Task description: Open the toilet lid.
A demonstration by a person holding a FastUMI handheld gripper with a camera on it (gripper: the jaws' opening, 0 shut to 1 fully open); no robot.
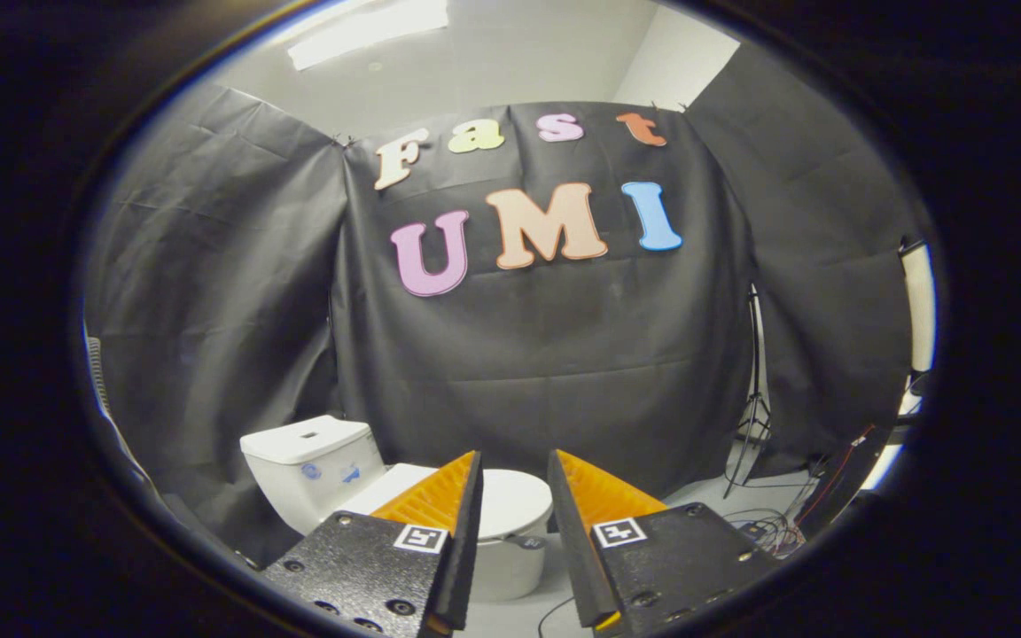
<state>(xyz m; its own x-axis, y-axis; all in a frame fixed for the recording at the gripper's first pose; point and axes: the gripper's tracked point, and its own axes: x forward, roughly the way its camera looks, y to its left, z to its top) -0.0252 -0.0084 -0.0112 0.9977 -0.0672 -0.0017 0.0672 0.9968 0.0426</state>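
Fingers (515,478) spread, holding nothing — beyond them at 12 o'clock the smooth, rounded toilet lid (515,505) lies closed, boxy tank (311,465) at 10 o'clock.

We find no legible text or numbers. Each finger of the gripper (515,456) carries one square black-and-white coded marker: left marker (420,538), right marker (619,532). They are patterns, not writing. The fingers stand apart, gripping nothing. Beyond them and to the left, the toilet tank (311,461) bears two small blue stickers (312,471), too small to make out.
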